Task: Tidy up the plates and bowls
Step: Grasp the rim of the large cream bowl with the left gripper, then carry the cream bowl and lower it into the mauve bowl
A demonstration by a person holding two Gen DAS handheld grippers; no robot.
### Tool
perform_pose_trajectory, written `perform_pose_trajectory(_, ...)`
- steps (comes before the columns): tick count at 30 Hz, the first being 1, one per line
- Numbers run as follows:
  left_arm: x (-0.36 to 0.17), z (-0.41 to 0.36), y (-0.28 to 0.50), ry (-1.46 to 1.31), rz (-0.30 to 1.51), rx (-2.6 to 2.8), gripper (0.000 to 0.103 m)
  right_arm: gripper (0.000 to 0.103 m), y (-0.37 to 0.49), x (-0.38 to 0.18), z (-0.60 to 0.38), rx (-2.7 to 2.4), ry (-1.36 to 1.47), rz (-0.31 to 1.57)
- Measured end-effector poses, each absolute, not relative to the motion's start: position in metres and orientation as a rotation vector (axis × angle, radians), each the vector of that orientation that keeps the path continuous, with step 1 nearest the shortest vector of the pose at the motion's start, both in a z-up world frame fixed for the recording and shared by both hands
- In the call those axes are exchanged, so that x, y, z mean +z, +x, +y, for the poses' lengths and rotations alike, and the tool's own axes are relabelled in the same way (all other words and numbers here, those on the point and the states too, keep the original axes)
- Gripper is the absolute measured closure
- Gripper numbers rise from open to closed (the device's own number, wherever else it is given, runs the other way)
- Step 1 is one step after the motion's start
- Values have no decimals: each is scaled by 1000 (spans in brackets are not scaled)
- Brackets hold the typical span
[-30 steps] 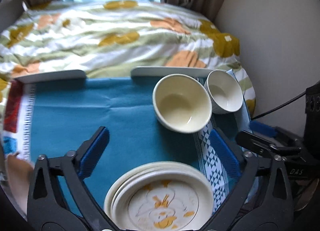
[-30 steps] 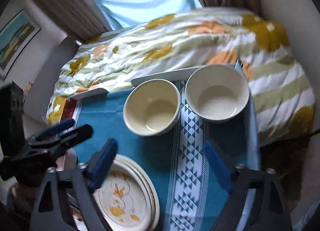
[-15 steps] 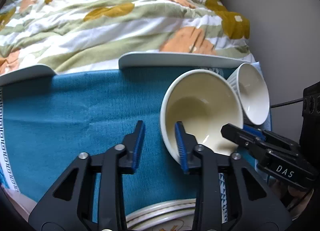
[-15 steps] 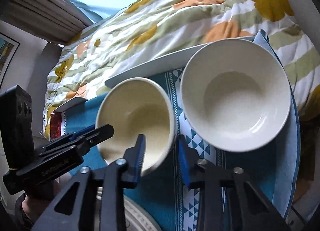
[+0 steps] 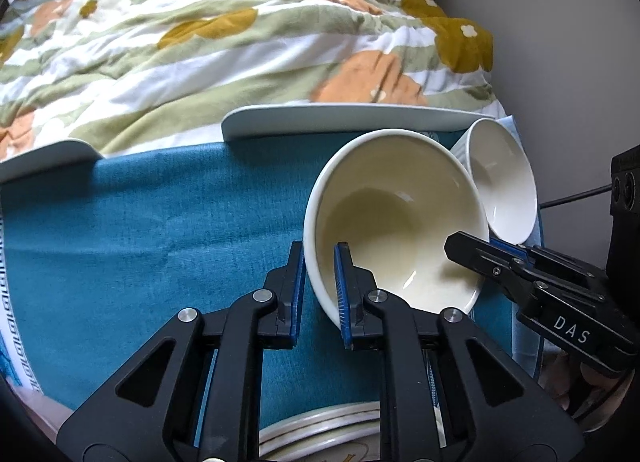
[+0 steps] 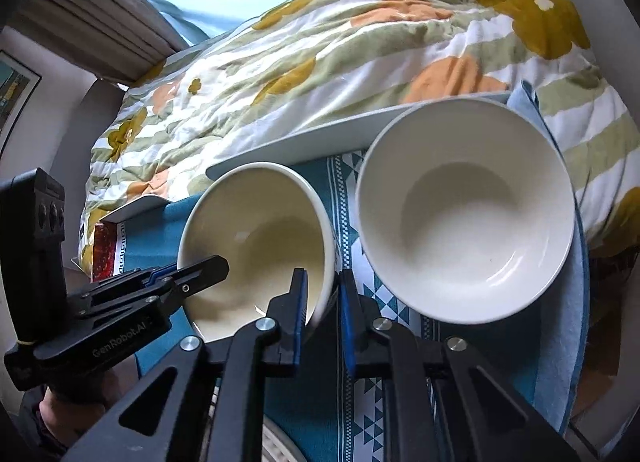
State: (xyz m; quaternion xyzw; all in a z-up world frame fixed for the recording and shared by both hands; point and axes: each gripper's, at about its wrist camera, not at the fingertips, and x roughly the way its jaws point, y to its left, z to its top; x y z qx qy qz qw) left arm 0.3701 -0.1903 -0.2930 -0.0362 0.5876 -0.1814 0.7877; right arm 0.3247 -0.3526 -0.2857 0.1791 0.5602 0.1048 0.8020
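Note:
A cream bowl (image 5: 396,221) sits on the teal cloth (image 5: 140,242), and both grippers pinch it. My left gripper (image 5: 320,262) is shut on its left rim, one pad inside the bowl and one outside. My right gripper (image 6: 322,286) is shut on the opposite rim of the same cream bowl (image 6: 260,229). Each gripper shows in the other's view: the right gripper (image 5: 472,250) and the left gripper (image 6: 200,270). A white bowl (image 6: 464,213) stands just to the right, close beside the cream one. The edge of a stack of patterned plates (image 5: 320,434) shows at the bottom.
A white tray rim (image 5: 340,117) borders the far side of the cloth. Beyond it lies a flowered quilt (image 5: 240,41) on a bed. A wall and a black cable (image 5: 572,197) are at the right. The cloth's left part is bare.
Both grippers came down and forward from above the plates to the cream bowl. Their jaws went from wide open to shut on its opposite rims.

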Motion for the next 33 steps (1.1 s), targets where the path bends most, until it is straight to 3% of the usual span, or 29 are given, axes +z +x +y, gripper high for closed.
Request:
perform_pose_trajectory(17, -165, -114, 270, -182, 1062, -221, 90, 89, 265, -175, -297, 382, 276, 1078)
perform_pose_trajectory(33, -161, 47, 143, -301, 1041, 72, 90, 89, 197, -171, -131, 698, 136, 1094)
